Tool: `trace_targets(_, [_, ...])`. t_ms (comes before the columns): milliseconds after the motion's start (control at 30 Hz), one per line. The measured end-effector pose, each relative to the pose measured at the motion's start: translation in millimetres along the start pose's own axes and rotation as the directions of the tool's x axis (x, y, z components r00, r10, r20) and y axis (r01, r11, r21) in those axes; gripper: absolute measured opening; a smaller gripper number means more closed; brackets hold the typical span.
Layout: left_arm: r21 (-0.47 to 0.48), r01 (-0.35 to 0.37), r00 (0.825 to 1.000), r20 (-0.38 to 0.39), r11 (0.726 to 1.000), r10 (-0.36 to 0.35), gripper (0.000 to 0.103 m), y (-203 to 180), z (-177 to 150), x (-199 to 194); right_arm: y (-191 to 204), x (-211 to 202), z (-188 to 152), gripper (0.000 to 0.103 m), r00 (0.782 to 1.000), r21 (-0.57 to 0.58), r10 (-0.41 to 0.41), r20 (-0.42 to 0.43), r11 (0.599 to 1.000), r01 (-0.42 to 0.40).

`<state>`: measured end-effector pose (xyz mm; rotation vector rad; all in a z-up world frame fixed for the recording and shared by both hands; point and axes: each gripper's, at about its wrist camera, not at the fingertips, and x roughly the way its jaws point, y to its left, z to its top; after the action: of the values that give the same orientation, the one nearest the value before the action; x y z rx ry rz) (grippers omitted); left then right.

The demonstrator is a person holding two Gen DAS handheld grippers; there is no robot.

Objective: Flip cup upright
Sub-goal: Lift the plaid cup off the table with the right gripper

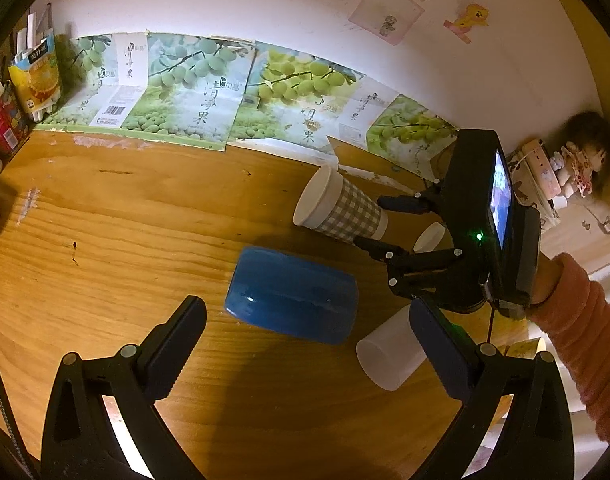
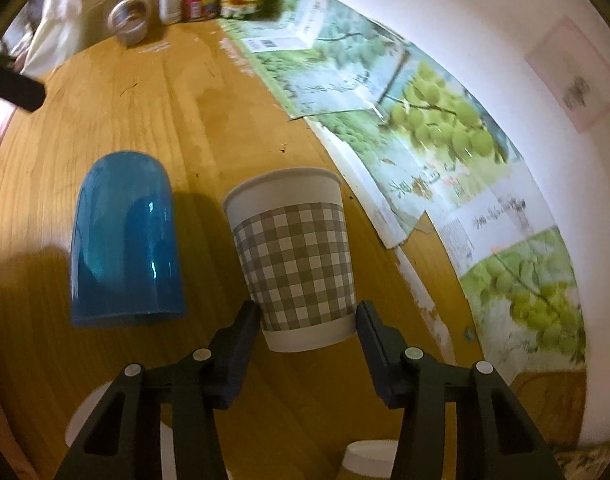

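One checked paper cup (image 2: pixel 293 256), on its side, white rim, between right tongs (image 2: pixel 307 320)

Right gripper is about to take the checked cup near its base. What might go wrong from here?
1. The right gripper brackets only the narrow bottom end of the checked cup. A paper cup may crush or pivot in the pads when it is swung upright.
2. The blue cup lies close beside it on the table. A wide swing may knock it rolling.
3. A small white cup sits near the right gripper's fingers, and the open left gripper hovers nearby; either could get bumped.
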<state>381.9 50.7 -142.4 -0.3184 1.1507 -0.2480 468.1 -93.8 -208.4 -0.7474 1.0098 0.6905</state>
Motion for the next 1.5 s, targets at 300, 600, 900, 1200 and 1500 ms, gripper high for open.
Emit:
trace_targets(300, [0.022,-0.005,1.000,0.010,1.000,0.005,0.101,-12,-13,-8,5,-21,-12,0.048,0.999,0.171,-0.037,0.006,0.985,0.036])
trace_targets(600, [0.035,-0.018,0.999,0.031,0.999,0.017,0.101,-24,-34,-23,9,-61,-22,0.043,0.992,0.366,-0.090,0.092,0.929,0.051])
trace_targets(900, [0.036,-0.064,0.995,0.072,0.997,0.062,0.101,-27,-58,-46,21,-101,-38,0.004,0.974,0.524,-0.133,0.182,0.851,0.019])
trace_targets(1200, [0.034,-0.099,0.990,0.104,0.994,0.095,0.101,-21,-80,-61,36,-125,-59,0.004,0.969,0.549,-0.138,0.206,0.836,0.002])
trace_targets(1500, [0.061,-0.105,0.990,0.102,0.993,0.098,0.101,-23,-88,-61,35,-127,-71,0.004,0.971,0.581,-0.129,0.199,0.814,-0.011])
